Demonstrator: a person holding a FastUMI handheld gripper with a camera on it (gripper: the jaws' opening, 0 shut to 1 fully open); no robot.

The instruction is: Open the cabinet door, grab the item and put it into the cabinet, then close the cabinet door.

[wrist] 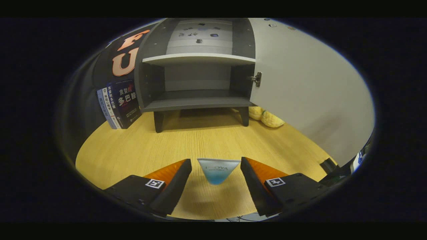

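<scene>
A small grey cabinet (196,103) on short legs stands on the wooden table (133,150), straight ahead beyond the fingers. Its white door (307,86) is swung wide open to the right, hinge showing at the cabinet's edge. Both shelves inside look bare. A pale tube with a blue lower end (218,170) stands between my fingertips, its flat wide end up. My gripper (216,175) is open, with a gap on each side of the tube, so neither finger touches it.
Several books (118,103) lean against the cabinet's left side. A yellow plush toy (267,116) lies behind the open door, by the cabinet's right leg. A dark object (328,165) sits at the table's right edge.
</scene>
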